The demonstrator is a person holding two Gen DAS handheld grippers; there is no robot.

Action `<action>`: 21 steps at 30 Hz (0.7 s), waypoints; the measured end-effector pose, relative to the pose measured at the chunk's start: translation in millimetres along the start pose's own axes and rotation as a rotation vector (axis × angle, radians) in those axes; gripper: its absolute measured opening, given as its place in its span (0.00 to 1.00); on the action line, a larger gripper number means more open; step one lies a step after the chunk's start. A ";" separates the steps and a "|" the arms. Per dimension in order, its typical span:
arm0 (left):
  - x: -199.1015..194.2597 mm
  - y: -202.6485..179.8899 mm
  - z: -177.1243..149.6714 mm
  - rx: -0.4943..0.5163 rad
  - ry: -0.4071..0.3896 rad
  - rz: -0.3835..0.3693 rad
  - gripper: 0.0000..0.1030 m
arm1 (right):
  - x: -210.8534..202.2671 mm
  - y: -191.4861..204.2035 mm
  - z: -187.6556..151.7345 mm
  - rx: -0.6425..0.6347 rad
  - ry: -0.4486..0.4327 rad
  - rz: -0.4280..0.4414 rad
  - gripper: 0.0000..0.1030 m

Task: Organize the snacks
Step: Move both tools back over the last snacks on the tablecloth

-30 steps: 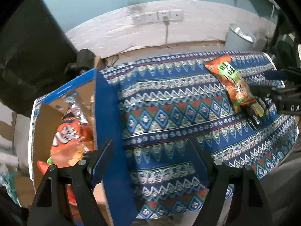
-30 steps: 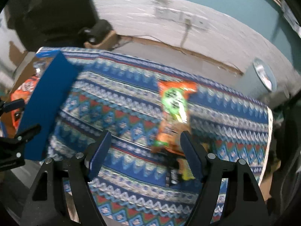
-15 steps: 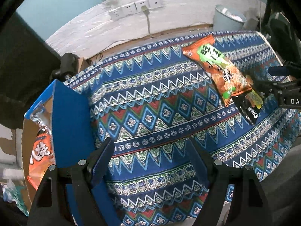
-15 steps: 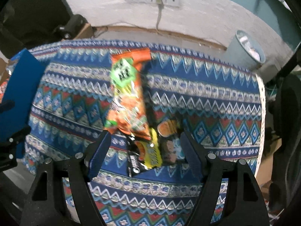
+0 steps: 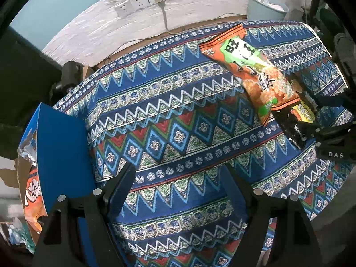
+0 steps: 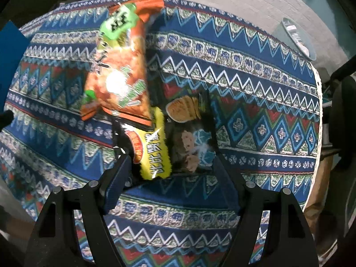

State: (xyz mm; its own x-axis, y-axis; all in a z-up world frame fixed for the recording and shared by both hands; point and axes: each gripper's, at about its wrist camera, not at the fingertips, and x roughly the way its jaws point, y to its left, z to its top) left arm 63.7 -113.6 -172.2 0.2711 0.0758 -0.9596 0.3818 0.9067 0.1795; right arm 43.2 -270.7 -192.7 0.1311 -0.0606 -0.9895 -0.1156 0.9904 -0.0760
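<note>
An orange and green snack bag [image 6: 120, 66] lies on the patterned tablecloth [image 6: 255, 93], partly over a black and yellow snack bag [image 6: 153, 151]. My right gripper [image 6: 172, 173] is open, its fingers either side of the black bag's near end. In the left wrist view the orange bag [image 5: 251, 69] and the black bag [image 5: 296, 120] lie at the right, with the right gripper [image 5: 329, 133] over them. My left gripper [image 5: 180, 178] is open and empty above the cloth. A blue-flapped cardboard box [image 5: 60, 151] at the left holds an orange snack bag [image 5: 33, 198].
A pale bin [image 5: 267, 6] stands on the floor behind the table, below a white wall with sockets [image 5: 146, 0]. The table edge [image 6: 318, 111] runs down the right side. A dark object [image 5: 69, 75] sits at the table's far left corner.
My right gripper has moved in close over the snack bags, now straddling the black bag. My left gripper has swung right, away from the box and over the cloth.
</note>
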 end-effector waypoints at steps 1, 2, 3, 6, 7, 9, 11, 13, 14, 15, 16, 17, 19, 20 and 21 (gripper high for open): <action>-0.2 -2.1 1.8 0.003 0.000 -0.001 0.78 | 1.4 -2.2 -0.4 0.006 0.001 0.005 0.74; -0.6 -4.3 3.6 0.006 0.000 -0.002 0.78 | 2.4 -4.6 -1.0 0.009 0.001 0.008 0.75; -0.9 -6.0 4.9 0.008 -0.001 -0.002 0.78 | 2.6 -7.1 -1.6 0.009 0.000 0.002 0.75; 0.2 -11.0 9.2 0.014 0.002 -0.007 0.79 | 2.2 -17.5 -4.8 -0.003 -0.002 -0.034 0.75; 1.0 -12.6 10.5 0.016 0.005 -0.008 0.79 | 1.7 -22.5 -5.2 -0.003 0.001 -0.048 0.75; 2.9 -15.2 13.1 0.017 0.011 -0.011 0.79 | 1.6 -33.7 -7.3 0.004 0.007 -0.063 0.75; 5.5 -18.0 16.4 0.015 0.019 -0.017 0.79 | 1.4 -47.2 -9.7 0.020 0.013 -0.083 0.75; 7.7 -20.4 20.0 0.008 0.028 -0.029 0.79 | 0.6 -61.1 -10.1 0.046 0.016 -0.106 0.75; 8.8 -21.8 22.2 0.002 0.032 -0.037 0.79 | 0.4 -66.9 -10.0 0.057 0.016 -0.116 0.75; 9.8 -23.4 24.6 -0.004 0.036 -0.045 0.79 | 0.8 -73.5 -10.2 0.072 0.016 -0.124 0.75; 10.6 -24.9 26.9 -0.010 0.040 -0.052 0.79 | 1.5 -80.8 -10.3 0.093 0.015 -0.129 0.75; 11.1 -26.3 28.7 -0.015 0.043 -0.058 0.79 | 1.8 -85.5 -9.0 0.112 0.016 -0.125 0.75; 12.3 -29.5 33.0 -0.028 0.050 -0.075 0.79 | 1.5 -93.2 -10.1 0.143 0.015 -0.106 0.75; 12.8 -30.9 35.7 -0.039 0.053 -0.089 0.79 | 1.2 -96.6 -9.6 0.149 0.013 -0.093 0.75; 13.3 -32.0 38.5 -0.052 0.055 -0.103 0.80 | 0.1 -98.1 -10.1 0.152 0.011 -0.079 0.75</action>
State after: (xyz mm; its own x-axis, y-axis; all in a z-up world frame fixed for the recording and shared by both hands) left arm 89.1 -157.6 -182.4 0.1830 0.0021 -0.9831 0.3583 0.9311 0.0687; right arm 44.5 -369.2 -186.6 0.1229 -0.1399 -0.9825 0.0451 0.9898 -0.1353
